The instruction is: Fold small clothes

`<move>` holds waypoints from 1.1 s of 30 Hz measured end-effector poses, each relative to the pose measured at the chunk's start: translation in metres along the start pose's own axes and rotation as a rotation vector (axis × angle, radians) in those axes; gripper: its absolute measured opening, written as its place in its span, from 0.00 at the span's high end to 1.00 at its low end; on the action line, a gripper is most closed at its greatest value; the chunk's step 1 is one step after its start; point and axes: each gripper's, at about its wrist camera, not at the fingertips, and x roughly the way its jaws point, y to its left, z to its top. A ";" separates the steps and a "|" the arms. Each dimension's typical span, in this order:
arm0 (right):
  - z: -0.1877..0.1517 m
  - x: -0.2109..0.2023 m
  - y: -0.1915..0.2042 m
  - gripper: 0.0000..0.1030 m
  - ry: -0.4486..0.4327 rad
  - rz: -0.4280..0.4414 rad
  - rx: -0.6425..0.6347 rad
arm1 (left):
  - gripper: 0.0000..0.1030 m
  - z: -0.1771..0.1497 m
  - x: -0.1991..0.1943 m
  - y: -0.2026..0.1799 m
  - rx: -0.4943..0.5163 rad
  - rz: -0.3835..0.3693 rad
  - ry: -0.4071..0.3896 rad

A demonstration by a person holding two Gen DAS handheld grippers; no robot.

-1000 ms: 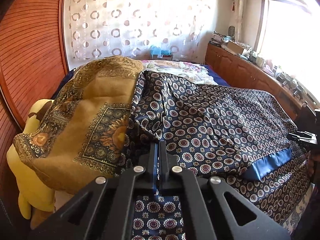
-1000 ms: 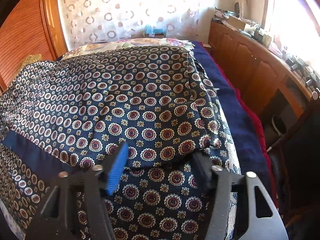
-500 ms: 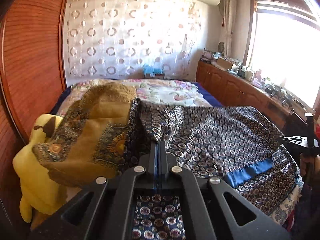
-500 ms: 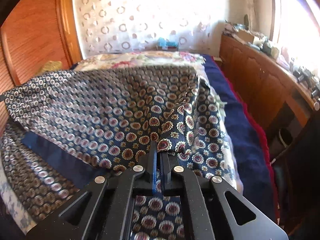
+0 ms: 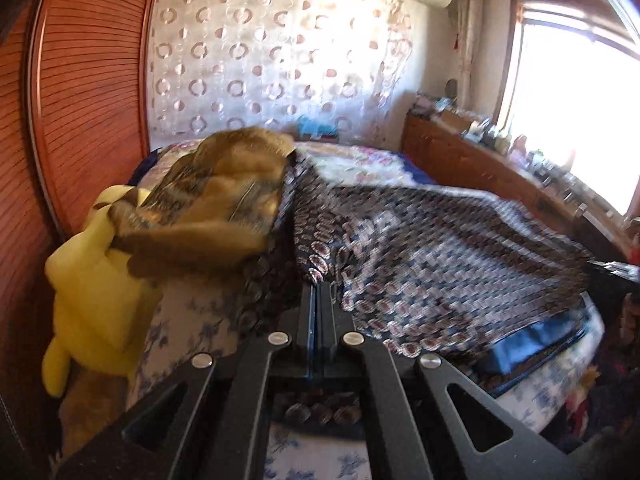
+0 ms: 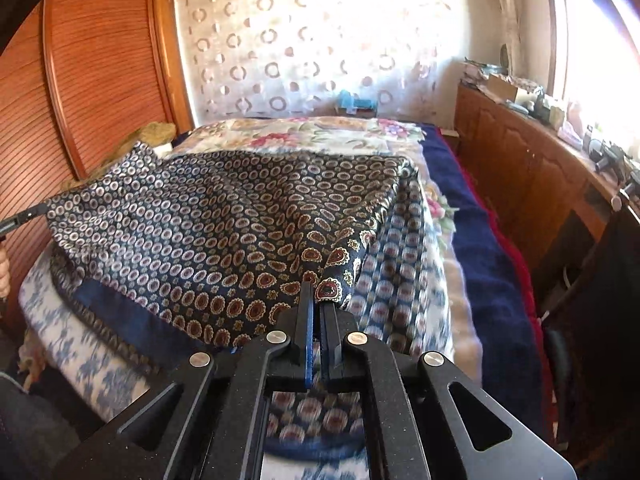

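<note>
A wide bed (image 6: 476,248), covered in a pale floral bedspread with a dark blue blanket along its far side, fills most of both views, and a tall reddish-brown slatted wooden wardrobe (image 5: 84,96) stands against it on one side. A sheer white curtain with a ring pattern (image 6: 304,44) hangs behind the head of the bed, and a long brown wooden cabinet (image 6: 532,172) with cluttered small items on top runs under the bright window. Spread over the near half of the bed is the navy silky garment printed with small red-and-gold medallions (image 6: 224,240), with a plain blue band (image 6: 128,316) near its lower edge; it is stretched taut and lifted off the bedspread between the two tools. Just beside it, toward the wardrobe, lies a crumpled mustard-brown patterned cloth (image 5: 216,200), draped partly over a yellow plush toy (image 5: 92,284) at the bed's edge. The left gripper (image 5: 319,300) is clamped onto one corner of the navy garment, its fingers pressed together with fabric pinched between them. The right gripper (image 6: 318,300) is likewise closed on the opposite corner, the cloth bunching to a point where the blue-padded fingers (image 6: 308,336) meet. Parts of the left view are blurred.
</note>
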 end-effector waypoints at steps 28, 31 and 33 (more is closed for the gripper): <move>-0.005 -0.018 0.014 0.57 -0.055 -0.075 -0.009 | 0.64 -0.019 -0.006 -0.013 0.065 0.043 0.068; -0.002 -0.018 0.022 0.53 -0.065 -0.055 -0.017 | 0.63 -0.021 -0.004 -0.010 0.062 0.039 0.077; -0.001 -0.015 0.029 0.49 -0.064 -0.046 -0.026 | 0.62 -0.022 -0.002 -0.009 0.061 0.044 0.083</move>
